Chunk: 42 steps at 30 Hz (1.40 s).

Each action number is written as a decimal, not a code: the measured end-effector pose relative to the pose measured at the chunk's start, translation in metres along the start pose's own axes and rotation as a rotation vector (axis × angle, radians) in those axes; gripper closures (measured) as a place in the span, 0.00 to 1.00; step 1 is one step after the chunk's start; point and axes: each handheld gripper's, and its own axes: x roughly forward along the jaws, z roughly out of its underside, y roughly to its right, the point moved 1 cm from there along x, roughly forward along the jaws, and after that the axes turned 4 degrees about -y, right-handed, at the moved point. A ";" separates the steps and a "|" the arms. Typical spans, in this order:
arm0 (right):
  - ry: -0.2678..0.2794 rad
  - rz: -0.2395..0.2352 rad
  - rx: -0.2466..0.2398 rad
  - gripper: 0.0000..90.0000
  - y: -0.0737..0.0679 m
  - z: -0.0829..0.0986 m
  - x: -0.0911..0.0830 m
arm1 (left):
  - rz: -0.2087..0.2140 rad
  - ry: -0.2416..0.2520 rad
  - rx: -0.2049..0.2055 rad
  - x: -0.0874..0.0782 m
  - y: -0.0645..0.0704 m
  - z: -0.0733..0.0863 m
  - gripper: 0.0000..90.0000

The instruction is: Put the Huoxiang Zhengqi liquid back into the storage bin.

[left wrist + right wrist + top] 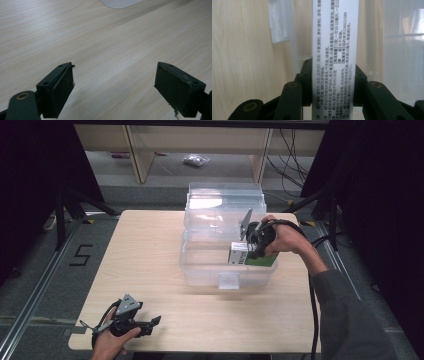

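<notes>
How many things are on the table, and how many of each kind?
Clear plastic storage bin with open lid: 1
White and green printed cardboard box, held over the bin: 1
Black two-jaw claws: 2, the left claw and the right claw
Total: 4

- Carton point(250, 256): small rectangular box, white printed panel with a green face. It sits inside the bin on the right side, clamped between the jaws of the right gripper point(252, 251). The white panel point(333, 50) carries dense black print.
- Clear plastic bin point(200, 270): transparent storage box with a latch tab at its near wall, lid raised behind. It stands at the bench's far centre.
</notes>
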 end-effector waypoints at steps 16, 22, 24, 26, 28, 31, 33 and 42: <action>-0.032 -0.065 0.030 0.71 0.008 0.006 0.043 | -0.011 0.002 -0.006 0.000 -0.001 0.000 0.17; -0.025 -0.072 0.036 0.71 0.012 0.011 0.051 | -0.011 0.001 -0.007 0.000 -0.002 0.000 0.17; -0.044 -0.076 0.070 0.71 0.012 0.012 0.051 | -0.010 -0.001 -0.005 0.000 -0.001 0.000 0.17; -0.028 -0.074 0.031 0.71 0.014 0.012 0.053 | -0.011 0.002 -0.003 0.000 -0.001 0.000 0.16; -0.054 -0.078 0.060 0.71 0.012 0.011 0.054 | -0.010 0.004 -0.001 0.000 -0.002 0.001 0.17; -0.028 -0.082 0.027 0.71 0.014 0.011 0.057 | -0.008 -0.013 0.000 -0.001 -0.002 0.000 0.16; -0.026 -0.092 0.013 0.71 0.014 0.012 0.060 | -0.010 -0.008 -0.002 0.000 -0.002 0.000 0.17; -0.025 -0.125 0.031 0.68 0.011 0.015 0.070 | -0.010 0.026 -0.030 0.001 0.000 0.000 0.16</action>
